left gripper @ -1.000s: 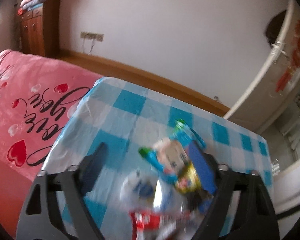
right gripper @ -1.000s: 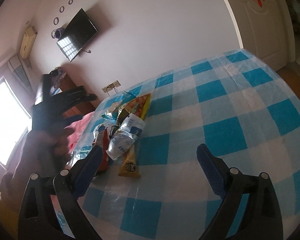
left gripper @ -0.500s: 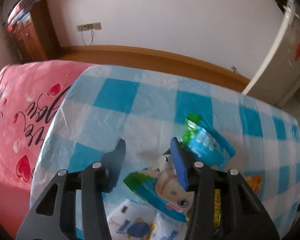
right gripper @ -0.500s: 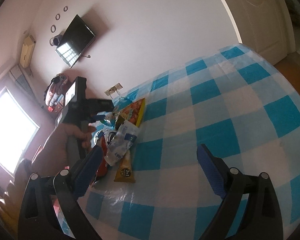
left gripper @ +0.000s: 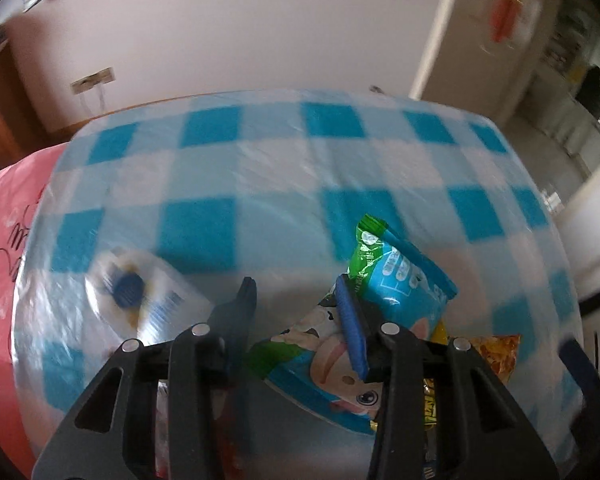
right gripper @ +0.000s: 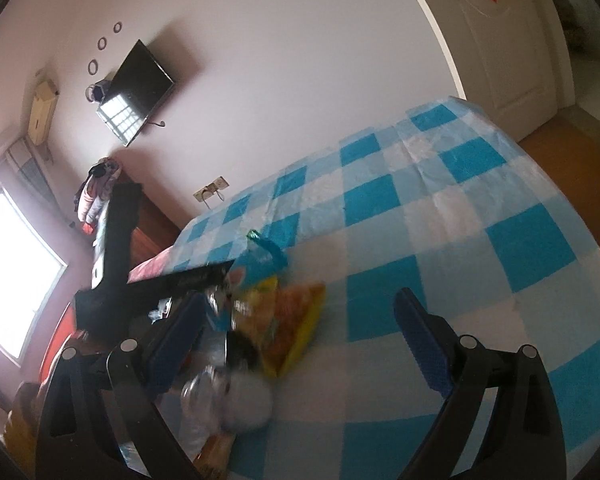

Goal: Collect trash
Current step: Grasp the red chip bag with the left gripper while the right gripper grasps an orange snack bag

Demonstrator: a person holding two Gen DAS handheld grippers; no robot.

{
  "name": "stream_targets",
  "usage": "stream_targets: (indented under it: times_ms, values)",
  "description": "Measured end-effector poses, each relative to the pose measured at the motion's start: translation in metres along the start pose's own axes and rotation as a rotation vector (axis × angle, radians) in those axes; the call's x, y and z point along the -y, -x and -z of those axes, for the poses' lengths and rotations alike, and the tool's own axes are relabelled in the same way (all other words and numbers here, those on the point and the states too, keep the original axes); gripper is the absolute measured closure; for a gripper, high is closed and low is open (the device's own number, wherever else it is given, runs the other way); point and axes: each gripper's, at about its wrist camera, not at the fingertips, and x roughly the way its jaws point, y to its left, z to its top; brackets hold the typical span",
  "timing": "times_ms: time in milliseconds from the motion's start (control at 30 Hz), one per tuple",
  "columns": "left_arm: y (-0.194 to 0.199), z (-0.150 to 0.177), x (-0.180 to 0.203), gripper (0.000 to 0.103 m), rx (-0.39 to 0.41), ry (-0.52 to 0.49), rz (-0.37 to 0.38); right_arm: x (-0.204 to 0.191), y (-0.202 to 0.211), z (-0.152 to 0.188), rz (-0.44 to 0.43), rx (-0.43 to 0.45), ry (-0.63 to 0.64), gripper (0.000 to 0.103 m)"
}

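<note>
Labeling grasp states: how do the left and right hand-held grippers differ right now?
The left hand-held gripper is narrow, its jaws closing beside a cartoon snack wrapper; the right hand-held gripper stands wide open with nothing between its jaws. Both have blue pads and point at the checked tablecloth.

Blue-and-white checked tablecloth [left gripper: 260, 168], with blue cartoon snack bag [left gripper: 400, 292], white wrapper [left gripper: 140, 292] and orange packet [left gripper: 496, 354] on it.

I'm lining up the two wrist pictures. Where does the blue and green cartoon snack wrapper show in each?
Left wrist: the cartoon snack wrapper sits lower centre-right, between the fingers of the closing left tool.
Right wrist: the wrapper shows centre-left, above the orange packet, partly hidden.
Shared landmark: the blue-checked tablecloth.
</note>
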Motion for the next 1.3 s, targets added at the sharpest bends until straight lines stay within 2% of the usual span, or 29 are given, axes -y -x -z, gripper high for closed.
stream_targets:
  times_ms: [133, 267, 333, 400, 500, 633, 767, 1000, 1233, 1300]
  values:
    - [0.014, 0.014, 0.012, 0.061, 0.009, -0.031, 0.045, 0.005, -0.006, 0.002, 0.016, -0.046, 0.015, 0.009]
    - [0.046, 0.024, -0.009, 0.054, 0.076, 0.032, 0.097, 0.005, -0.014, 0.007, 0.008, -0.099, 0.035, 0.009]
    - [0.064, 0.031, -0.025, 0.047, 0.118, 0.074, 0.090, 0.003, -0.016, 0.009, 0.015, -0.111, 0.052, 0.009]
    - [0.085, 0.042, -0.043, 0.044, 0.165, 0.115, 0.059, 0.001, -0.019, 0.011, 0.022, -0.124, 0.071, 0.009]
    - [0.100, 0.056, -0.067, 0.039, 0.185, 0.171, 0.037, 0.000, -0.024, 0.014, 0.030, -0.149, 0.087, 0.009]
    - [0.097, 0.075, -0.081, 0.039, 0.149, 0.190, 0.030, -0.004, -0.029, 0.017, 0.048, -0.165, 0.122, 0.009]
    - [0.084, 0.081, -0.078, 0.039, 0.131, 0.179, 0.067, -0.008, -0.031, 0.018, 0.059, -0.168, 0.155, 0.009]
    - [0.056, 0.083, -0.068, 0.039, 0.095, 0.097, 0.028, -0.014, -0.037, 0.020, 0.046, -0.185, 0.199, 0.009]
    - [0.047, 0.080, -0.066, 0.039, 0.092, 0.072, -0.027, -0.022, -0.041, 0.022, 0.038, -0.198, 0.242, 0.009]
    - [0.043, 0.080, -0.065, 0.040, 0.087, 0.075, -0.042, -0.022, -0.042, 0.022, 0.037, -0.198, 0.245, 0.017]
